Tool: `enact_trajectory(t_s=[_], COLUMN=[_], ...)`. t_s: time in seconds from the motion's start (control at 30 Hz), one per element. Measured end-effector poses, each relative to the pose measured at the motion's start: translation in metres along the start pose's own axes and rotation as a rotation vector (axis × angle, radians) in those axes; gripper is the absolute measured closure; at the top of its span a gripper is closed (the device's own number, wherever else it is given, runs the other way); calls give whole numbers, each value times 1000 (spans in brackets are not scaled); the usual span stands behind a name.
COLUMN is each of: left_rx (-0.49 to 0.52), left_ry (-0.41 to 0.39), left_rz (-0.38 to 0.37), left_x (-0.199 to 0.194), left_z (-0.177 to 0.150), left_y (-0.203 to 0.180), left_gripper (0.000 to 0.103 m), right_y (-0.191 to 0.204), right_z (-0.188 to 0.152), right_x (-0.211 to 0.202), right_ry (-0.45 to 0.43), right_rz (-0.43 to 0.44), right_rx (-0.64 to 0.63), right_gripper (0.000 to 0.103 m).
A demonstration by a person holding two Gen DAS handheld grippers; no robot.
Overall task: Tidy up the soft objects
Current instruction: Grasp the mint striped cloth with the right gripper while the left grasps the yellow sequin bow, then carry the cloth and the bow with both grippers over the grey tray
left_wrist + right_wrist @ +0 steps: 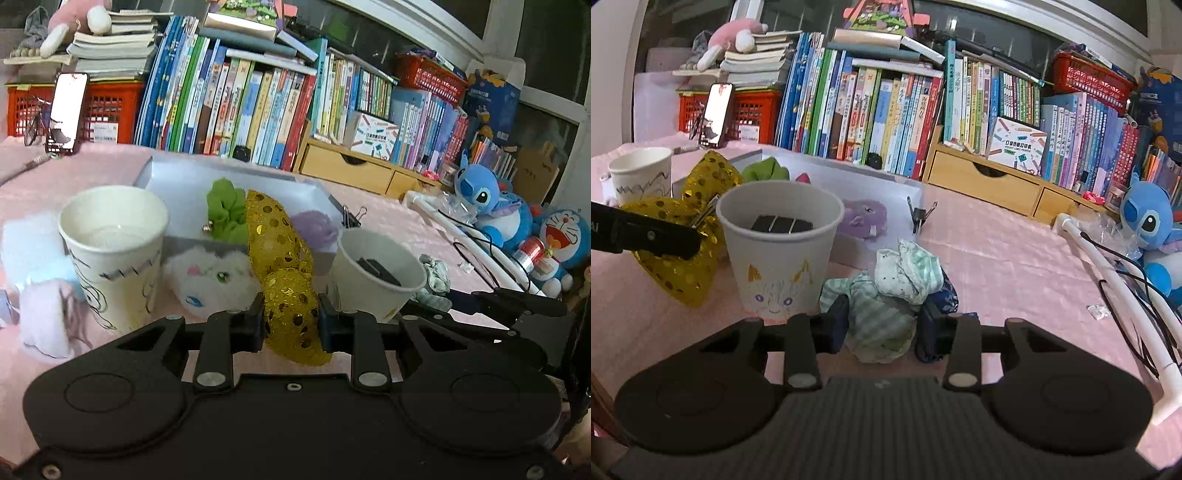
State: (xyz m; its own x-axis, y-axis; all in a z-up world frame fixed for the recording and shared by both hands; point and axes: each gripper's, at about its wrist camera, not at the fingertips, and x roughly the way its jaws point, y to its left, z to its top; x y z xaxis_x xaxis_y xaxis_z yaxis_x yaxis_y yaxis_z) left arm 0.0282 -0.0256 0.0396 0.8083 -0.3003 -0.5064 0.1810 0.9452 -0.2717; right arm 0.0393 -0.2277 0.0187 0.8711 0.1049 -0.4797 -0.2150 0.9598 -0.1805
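Observation:
My left gripper (291, 320) is shut on a gold sequined bow (280, 266), held low between two paper cups, its far end reaching over the front wall of the white tray (184, 184). The bow also shows in the right wrist view (683, 229) with a left finger (661, 238) on it. A green scrunchie (226, 210) and a purple soft toy (314, 227) lie in the tray. My right gripper (882, 326) is shut on a bundle of mint and navy cloths (886, 306) on the pink cloth. A white plush cat (210, 280) lies in front of the tray.
A paper cup with scribbles (114, 254) stands left of the bow. A paper cup with black clips (779, 251) stands right of it. Pale fluffy toys (40, 280) lie at left. Books (886, 110), a phone (68, 114), a binder clip (918, 214) and plush toys (491, 206) ring the area.

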Motion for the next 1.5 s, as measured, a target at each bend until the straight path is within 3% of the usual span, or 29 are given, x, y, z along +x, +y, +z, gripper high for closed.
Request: enact_trajectory(t_s=[0.33, 0.57, 0.87, 1.13, 1.33, 1.5], left_rx=[2, 87, 128, 172, 107, 133], left_ry=[-64, -124, -82, 11, 187, 277], left_rz=[-1, 33, 60, 110, 113, 143], left_x=[-32, -55, -54, -29, 13, 46], left_z=[25, 65, 117, 153, 178, 192], left_y=[-5, -11, 0, 15, 40, 53], left_gripper=[78, 78, 78, 78, 78, 78], right_y=[-7, -20, -35, -36, -38, -42], right_z=[13, 29, 61, 87, 106, 114], right_x=[-15, -19, -19, -1, 37, 69], right_ry=[-41, -67, -116, -86, 61, 190], right_rz=[-37, -90, -91, -28, 39, 91], right_rx=[-6, -10, -8, 0, 47, 72], right_gripper=[59, 59, 58, 58, 58, 58])
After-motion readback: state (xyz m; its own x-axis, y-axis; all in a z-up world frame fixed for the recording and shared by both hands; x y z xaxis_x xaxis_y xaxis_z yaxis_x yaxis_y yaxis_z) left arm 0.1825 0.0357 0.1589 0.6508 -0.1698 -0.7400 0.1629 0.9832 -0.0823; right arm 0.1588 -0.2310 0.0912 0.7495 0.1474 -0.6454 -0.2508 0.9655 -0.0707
